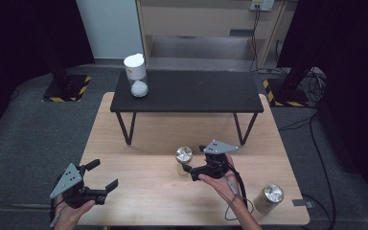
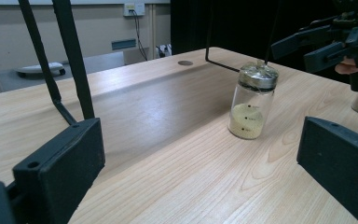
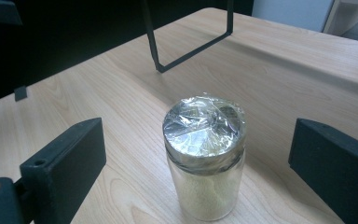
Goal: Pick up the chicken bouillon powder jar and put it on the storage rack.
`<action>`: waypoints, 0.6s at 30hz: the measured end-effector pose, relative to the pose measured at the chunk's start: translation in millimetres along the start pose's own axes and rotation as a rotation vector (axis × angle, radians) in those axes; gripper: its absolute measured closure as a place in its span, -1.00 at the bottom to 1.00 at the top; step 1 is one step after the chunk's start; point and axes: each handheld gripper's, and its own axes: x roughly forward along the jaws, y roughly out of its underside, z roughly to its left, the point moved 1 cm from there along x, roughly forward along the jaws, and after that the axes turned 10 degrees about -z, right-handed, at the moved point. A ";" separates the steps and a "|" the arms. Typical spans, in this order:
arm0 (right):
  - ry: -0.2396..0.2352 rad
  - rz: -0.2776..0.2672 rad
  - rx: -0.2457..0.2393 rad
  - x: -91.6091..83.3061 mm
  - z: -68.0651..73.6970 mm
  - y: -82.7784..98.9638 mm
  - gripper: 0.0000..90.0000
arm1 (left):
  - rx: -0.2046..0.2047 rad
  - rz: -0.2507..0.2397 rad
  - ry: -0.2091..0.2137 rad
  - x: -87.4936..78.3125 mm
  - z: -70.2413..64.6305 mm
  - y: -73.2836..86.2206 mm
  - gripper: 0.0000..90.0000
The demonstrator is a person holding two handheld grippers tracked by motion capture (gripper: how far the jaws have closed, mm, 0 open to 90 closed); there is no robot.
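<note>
1. The right gripper [image 1: 188, 168] has its jaws spread wide, with nothing between them touching the pads. In the right gripper view the foil-capped jar [image 3: 205, 158] stands in the gap between the two black jaws, clear of both.
2. The right hand [image 1: 219, 181] grips the tool from below and behind; the forearm comes in from the bottom edge, slanting up and to the left. The jaws point left across the table toward the jar, and the grey plate sits on top, roughly level.
3. That jar stands upright on the wooden table [image 1: 148, 139], its long axis vertical and the crinkled foil cap facing up. It is in the near half of the table, just in front of the black bench [image 1: 187, 91], a little right of centre. Pale yellow grains fill its lower part.
4. The left gripper [image 1: 100, 177] is also wide open and holds nothing. The left hand [image 1: 69, 211] keeps it low at the near left corner, jaws pointing right toward the jar, well apart from it.
5. A second foil-capped jar [image 1: 269, 197] stands upright near the right front corner.
6. A white-lidded jar [image 1: 136, 75] stands on the bench's left end.
</note>
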 end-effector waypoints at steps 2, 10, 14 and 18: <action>0.001 0.005 -0.001 3.8 -0.3 0.0 -0.89 | 0.001 0.002 0.001 0.1 -0.1 -0.2 -1.00; 0.004 0.021 -0.009 18.6 -0.3 1.1 -0.87 | 0.001 0.002 0.001 0.0 0.1 -0.3 -1.00; 0.004 0.028 -0.011 24.7 -0.7 2.9 -0.86 | 0.001 0.004 0.000 0.1 -0.1 -0.4 -1.00; 0.008 0.034 -0.009 31.1 -1.1 5.5 -0.84 | 0.003 0.005 0.000 0.1 -0.4 -0.6 -1.00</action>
